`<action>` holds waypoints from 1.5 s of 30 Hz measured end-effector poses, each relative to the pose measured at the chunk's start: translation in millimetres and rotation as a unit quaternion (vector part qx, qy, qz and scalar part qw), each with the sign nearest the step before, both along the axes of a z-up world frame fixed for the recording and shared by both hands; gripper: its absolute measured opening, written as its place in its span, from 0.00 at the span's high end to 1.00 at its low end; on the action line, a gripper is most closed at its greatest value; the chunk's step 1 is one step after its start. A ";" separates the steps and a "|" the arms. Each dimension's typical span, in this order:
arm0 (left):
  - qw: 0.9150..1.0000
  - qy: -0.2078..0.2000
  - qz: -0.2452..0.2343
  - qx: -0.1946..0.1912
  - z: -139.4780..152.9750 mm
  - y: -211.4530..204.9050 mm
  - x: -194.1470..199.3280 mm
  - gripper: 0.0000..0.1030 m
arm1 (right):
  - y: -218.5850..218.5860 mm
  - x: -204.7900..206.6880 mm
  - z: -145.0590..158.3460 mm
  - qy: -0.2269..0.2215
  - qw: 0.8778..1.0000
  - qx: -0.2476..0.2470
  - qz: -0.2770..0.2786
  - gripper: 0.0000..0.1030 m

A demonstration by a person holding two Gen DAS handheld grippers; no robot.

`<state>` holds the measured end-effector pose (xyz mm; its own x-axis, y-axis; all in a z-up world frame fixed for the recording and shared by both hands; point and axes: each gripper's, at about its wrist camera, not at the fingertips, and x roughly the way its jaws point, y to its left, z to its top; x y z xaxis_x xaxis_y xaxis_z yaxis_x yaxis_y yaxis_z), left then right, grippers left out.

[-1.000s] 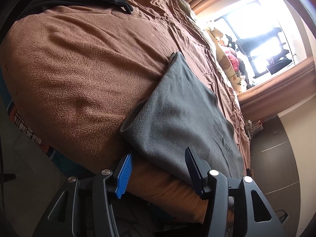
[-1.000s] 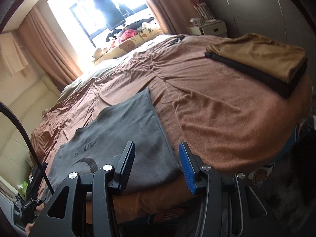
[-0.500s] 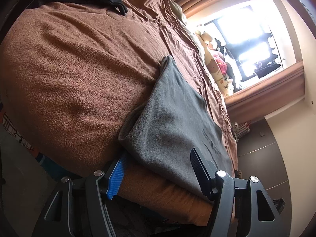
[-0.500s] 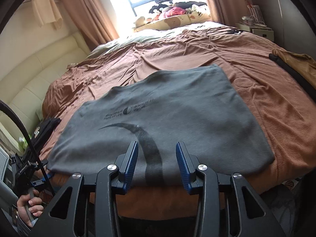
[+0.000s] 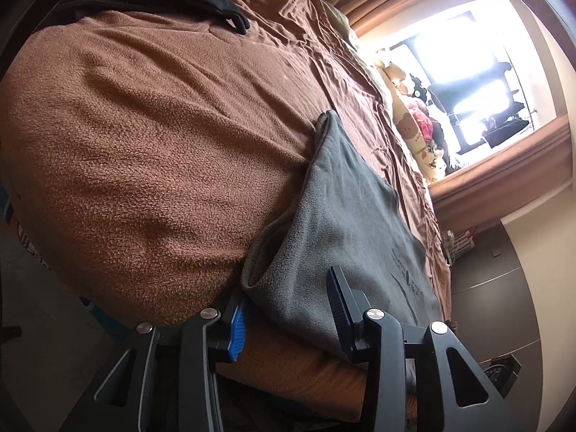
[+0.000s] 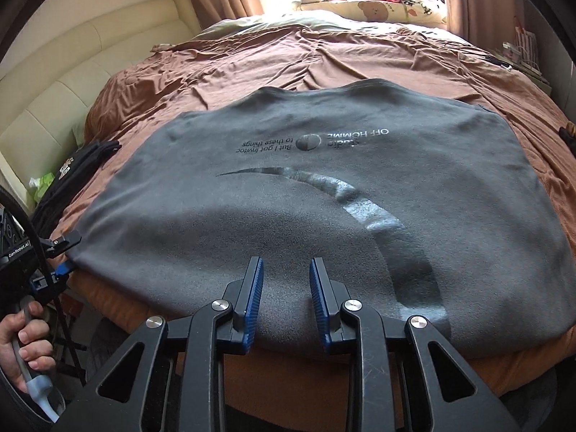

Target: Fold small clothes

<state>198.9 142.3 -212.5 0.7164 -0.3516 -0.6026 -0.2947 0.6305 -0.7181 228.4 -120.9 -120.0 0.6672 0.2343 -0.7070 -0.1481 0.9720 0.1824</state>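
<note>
A grey fleece garment (image 6: 324,194) is spread flat on the brown bed cover (image 6: 252,57), its near hem hanging at the bed's edge. The hem's corner is straddled by the left gripper (image 5: 288,309), the middle by the right gripper (image 6: 284,295); both jaws have just been closing, with cloth between them, pads not yet pressed. Both layers should be pinched fully before lifting, and the hem kept level.

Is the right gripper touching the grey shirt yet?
Cannot tell. In the right wrist view the right gripper straddles the grey shirt's near edge, but contact isn't plain.
</note>
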 end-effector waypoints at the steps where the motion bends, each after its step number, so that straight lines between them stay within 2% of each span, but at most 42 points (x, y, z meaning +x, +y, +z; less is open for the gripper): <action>1: 1.000 0.004 0.005 -0.002 -2.2 1.7 1.5 0.67 | 2.5 1.3 -3.5 0.005 1.000 0.004 0.005 0.84; 5: 1.000 0.006 0.013 0.001 -1.4 1.6 1.8 0.71 | 7.3 6.1 -18.9 0.027 0.999 0.007 0.021 0.87; 7: 1.000 0.010 0.019 0.012 0.9 -0.7 0.7 0.77 | 9.0 4.4 -18.2 0.030 0.999 0.004 0.031 0.88; 8: 0.999 0.013 0.024 0.017 1.7 -1.4 0.6 0.85 | 4.6 9.2 -19.2 0.036 0.999 0.009 0.033 0.88; 9: 0.999 0.016 0.029 0.017 1.5 -1.3 0.2 0.90 | 1.6 13.4 -19.7 0.042 0.998 0.015 0.036 0.88; 11: 0.999 0.018 0.043 0.012 2.4 -0.5 -3.0 0.92 | -4.1 14.7 -19.8 0.049 0.998 0.023 0.041 0.88; 17: 0.998 0.008 0.061 0.034 14.0 -8.2 -8.8 0.93 | -10.8 31.7 -6.0 0.050 0.997 0.035 0.056 0.93; 20: 0.997 0.017 0.068 0.020 9.8 -5.1 -8.1 0.93 | -5.1 51.8 -5.5 0.058 0.996 0.025 0.058 0.94; 22: 0.997 0.031 0.076 0.014 6.8 -2.5 -9.6 0.93 | -3.6 68.1 -8.4 0.068 0.996 0.021 0.048 0.94; 34: 0.992 0.055 0.106 0.043 15.4 -16.1 -8.5 0.92 | -3.0 147.1 -14.9 0.100 0.995 0.032 0.002 0.94; 45: 0.987 0.070 0.141 0.042 11.1 -24.3 -15.3 0.92 | 1.8 211.6 -13.6 0.109 0.994 0.026 -0.017 0.94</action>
<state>183.7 118.0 -201.4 0.6869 -0.0939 -0.7207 -0.5594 0.5648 -0.6067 440.0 -119.1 -133.6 0.5072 0.2541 -0.8235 -0.0675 0.9643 0.2560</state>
